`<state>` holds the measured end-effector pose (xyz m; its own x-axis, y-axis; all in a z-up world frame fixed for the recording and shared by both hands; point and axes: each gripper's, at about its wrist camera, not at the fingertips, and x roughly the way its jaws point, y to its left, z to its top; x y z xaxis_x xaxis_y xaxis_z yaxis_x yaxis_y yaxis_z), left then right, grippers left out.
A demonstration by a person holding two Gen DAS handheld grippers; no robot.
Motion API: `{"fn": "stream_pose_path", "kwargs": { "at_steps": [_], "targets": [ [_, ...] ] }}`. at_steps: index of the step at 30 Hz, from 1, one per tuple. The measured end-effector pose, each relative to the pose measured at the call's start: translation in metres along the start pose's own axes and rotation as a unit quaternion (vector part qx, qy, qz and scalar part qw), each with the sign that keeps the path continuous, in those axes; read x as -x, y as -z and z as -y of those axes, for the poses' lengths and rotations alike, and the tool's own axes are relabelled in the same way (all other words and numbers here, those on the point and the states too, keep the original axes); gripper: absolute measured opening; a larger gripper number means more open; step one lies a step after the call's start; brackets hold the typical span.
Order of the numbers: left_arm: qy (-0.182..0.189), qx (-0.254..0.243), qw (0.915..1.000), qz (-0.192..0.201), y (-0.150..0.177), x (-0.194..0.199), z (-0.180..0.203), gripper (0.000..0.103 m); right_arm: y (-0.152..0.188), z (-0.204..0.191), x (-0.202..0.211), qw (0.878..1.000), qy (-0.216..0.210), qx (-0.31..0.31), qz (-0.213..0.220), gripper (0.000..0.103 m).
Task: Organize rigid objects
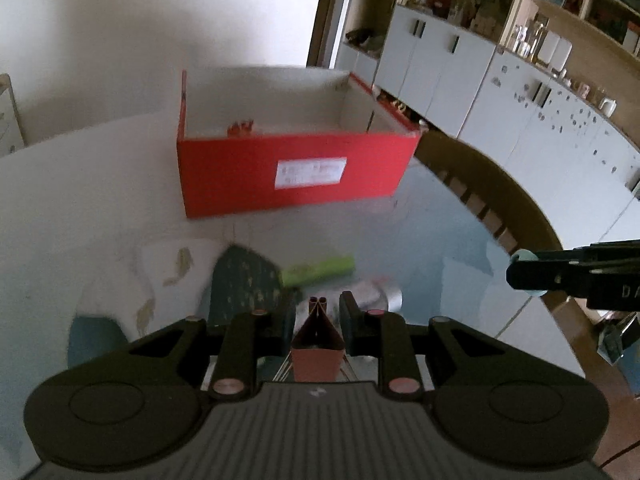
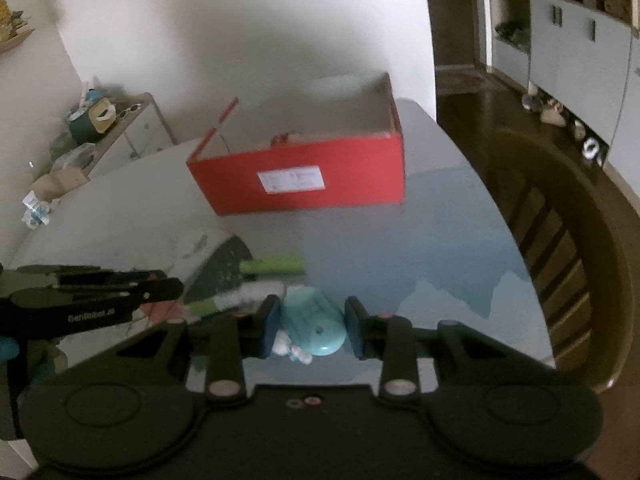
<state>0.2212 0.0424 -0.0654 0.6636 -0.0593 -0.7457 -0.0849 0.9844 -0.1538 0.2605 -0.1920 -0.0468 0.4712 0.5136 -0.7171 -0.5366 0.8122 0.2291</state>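
Note:
An open red box (image 1: pixel 296 176) with a white label stands on the table; it also shows in the right wrist view (image 2: pixel 304 176), with a small red thing inside. My left gripper (image 1: pixel 316 320) is shut on a brown clip-like object (image 1: pixel 318 344), held above the table. My right gripper (image 2: pixel 312 326) is shut on a light blue rounded object (image 2: pixel 314 326), also above the table. A green cylinder (image 1: pixel 320 270) lies on the table below; it also shows in the right wrist view (image 2: pixel 274 266).
A dark green patterned item (image 1: pixel 244 280) and a white patterned one (image 1: pixel 168 276) lie on the glossy table (image 1: pixel 440 240). A wooden chair (image 2: pixel 560 248) stands at the table's right edge. White cabinets (image 1: pixel 480 80) line the far wall.

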Motion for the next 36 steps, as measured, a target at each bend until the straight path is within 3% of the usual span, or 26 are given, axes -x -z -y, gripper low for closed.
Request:
{"fn": "stream_pose_path", "kwargs": {
  "at_steps": [7, 8, 9, 10, 20, 31, 36],
  "targets": [
    [0.003, -0.013, 0.9995, 0.029, -0.043, 0.008, -0.002, 0.023, -0.038, -0.014, 0.006, 0.999, 0.002, 0.032, 0.018, 0.034],
    [0.003, -0.016, 0.9993, 0.033, -0.050, 0.008, -0.002, 0.020, -0.044, -0.015, 0.006, 0.999, 0.002, 0.036, 0.021, 0.034],
    [0.003, -0.018, 0.9992, 0.037, -0.055, 0.008, -0.002, 0.011, -0.049, -0.016, 0.005, 0.999, 0.002, 0.039, 0.023, 0.034],
    [0.004, -0.019, 0.9990, 0.040, -0.062, 0.007, -0.003, 0.010, -0.054, -0.017, 0.004, 0.999, 0.003, 0.042, 0.026, 0.034],
    [0.003, -0.013, 0.9989, 0.046, -0.114, -0.015, -0.019, 0.008, -0.090, -0.016, -0.009, 0.998, 0.006, 0.042, 0.044, 0.034],
    [-0.012, -0.016, 0.9998, -0.006, -0.094, -0.052, -0.042, 0.010, -0.077, -0.004, -0.026, 1.000, 0.002, 0.023, 0.020, 0.034],
    [-0.012, -0.033, 0.9992, -0.021, -0.071, -0.068, -0.047, 0.020, -0.068, -0.001, -0.030, 1.000, 0.002, 0.012, 0.010, 0.034]
  ]
}}
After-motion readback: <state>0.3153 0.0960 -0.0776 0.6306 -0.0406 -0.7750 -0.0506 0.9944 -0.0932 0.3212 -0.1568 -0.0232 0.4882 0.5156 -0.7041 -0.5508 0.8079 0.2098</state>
